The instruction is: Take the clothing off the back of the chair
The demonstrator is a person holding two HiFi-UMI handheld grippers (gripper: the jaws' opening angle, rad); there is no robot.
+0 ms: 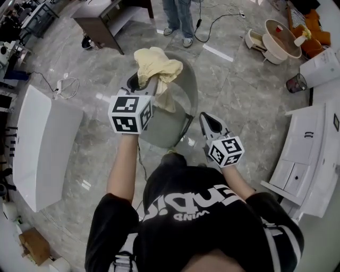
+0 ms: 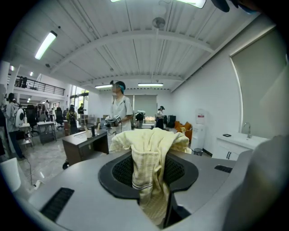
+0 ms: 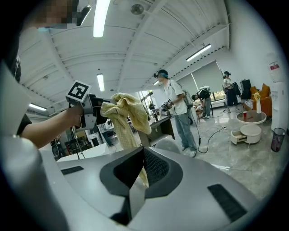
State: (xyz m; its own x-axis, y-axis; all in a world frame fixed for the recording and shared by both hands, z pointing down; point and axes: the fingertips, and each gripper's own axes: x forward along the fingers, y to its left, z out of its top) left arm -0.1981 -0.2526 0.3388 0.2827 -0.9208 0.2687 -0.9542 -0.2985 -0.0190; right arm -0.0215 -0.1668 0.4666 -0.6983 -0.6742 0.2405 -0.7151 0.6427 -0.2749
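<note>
A pale yellow cloth [image 1: 157, 65] hangs bunched from my left gripper [image 1: 139, 84], held up above the grey chair [image 1: 172, 122]. In the left gripper view the jaws [image 2: 151, 180] are shut on the cloth [image 2: 151, 149], which drapes down between the black pads. My right gripper [image 1: 209, 121] is lower and to the right, beside the chair's edge, its jaws together with nothing in them. The right gripper view shows its jaws [image 3: 137, 176] closed, the cloth [image 3: 124, 115] hanging from the left gripper up at the left, and the chair's rounded top [image 3: 170, 144] just beyond.
A long white table [image 1: 42, 143] stands at the left and white cabinets [image 1: 308, 159] at the right. A dark desk [image 1: 103, 18] and a standing person [image 1: 178, 16] are beyond the chair. A round low table [image 1: 281, 40], a black bin [image 1: 296, 83] and floor cables lie farther right.
</note>
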